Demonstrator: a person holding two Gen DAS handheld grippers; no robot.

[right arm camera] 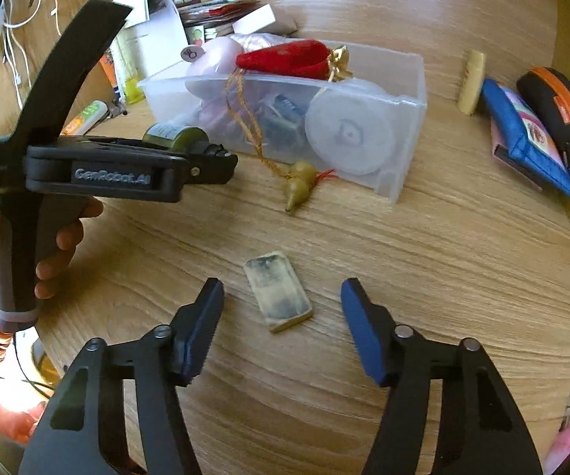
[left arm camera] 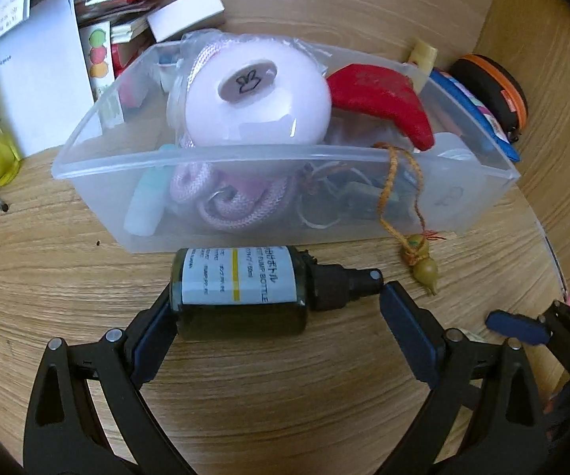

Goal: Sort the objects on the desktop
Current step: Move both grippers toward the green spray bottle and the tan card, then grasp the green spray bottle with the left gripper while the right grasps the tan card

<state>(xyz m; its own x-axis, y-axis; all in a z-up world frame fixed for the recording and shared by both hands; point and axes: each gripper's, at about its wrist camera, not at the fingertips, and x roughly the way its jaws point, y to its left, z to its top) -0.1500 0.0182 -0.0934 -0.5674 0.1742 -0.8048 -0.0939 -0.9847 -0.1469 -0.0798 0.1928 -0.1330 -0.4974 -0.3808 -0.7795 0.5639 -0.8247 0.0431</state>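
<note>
Left gripper (left arm camera: 277, 304) spans dark green labelled pump bottle (left arm camera: 241, 293) lengthwise, jaws wide, unclamped; round bottle may roll away. Right gripper (right arm camera: 281, 308) open over worn yellowish rectangular eraser (right arm camera: 277, 296).

Dark pump bottle (left arm camera: 241, 291) lies sideways before the crammed clear bin (left arm camera: 285, 194).

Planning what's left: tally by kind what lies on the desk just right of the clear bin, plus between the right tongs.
Worn cream rectangular eraser: 1
Cream cylindrical stick: 1
Blue fabric pouch: 1
Black round orange-trimmed zip case: 1
Total: 4
</note>
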